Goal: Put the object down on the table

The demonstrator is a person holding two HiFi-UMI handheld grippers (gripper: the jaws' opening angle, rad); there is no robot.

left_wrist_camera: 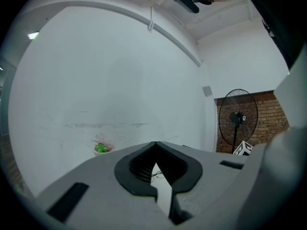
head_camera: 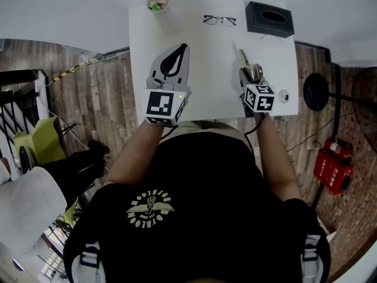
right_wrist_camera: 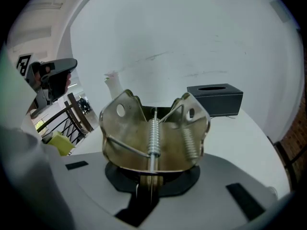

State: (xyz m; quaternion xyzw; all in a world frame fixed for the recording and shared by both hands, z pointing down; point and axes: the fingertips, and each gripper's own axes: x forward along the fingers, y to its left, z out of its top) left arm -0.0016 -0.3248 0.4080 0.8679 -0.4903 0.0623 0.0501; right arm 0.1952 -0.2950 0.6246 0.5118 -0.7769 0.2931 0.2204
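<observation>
Metal spring clip (right_wrist_camera: 153, 133) in right gripper (right_wrist_camera: 146, 178), over white table (head_camera: 212, 69).

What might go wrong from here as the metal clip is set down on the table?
The right tool pinches the metal clip only by a thin lower edge, so the clip may pivot or slip before it touches the table. Its curved, uneven shape could also let it tip or roll once released.

Table: white (head_camera: 209, 52), seen from above.
Far left corner: a small pot (head_camera: 156, 5) with something green and pink is placed here.
Far edge, middle: glasses (head_camera: 220, 20) are laid flat.
Far right corner: a black tissue box (head_camera: 270, 18) is set.
Right edge: a small round white thing (head_camera: 284, 96), which cannot be told.
</observation>
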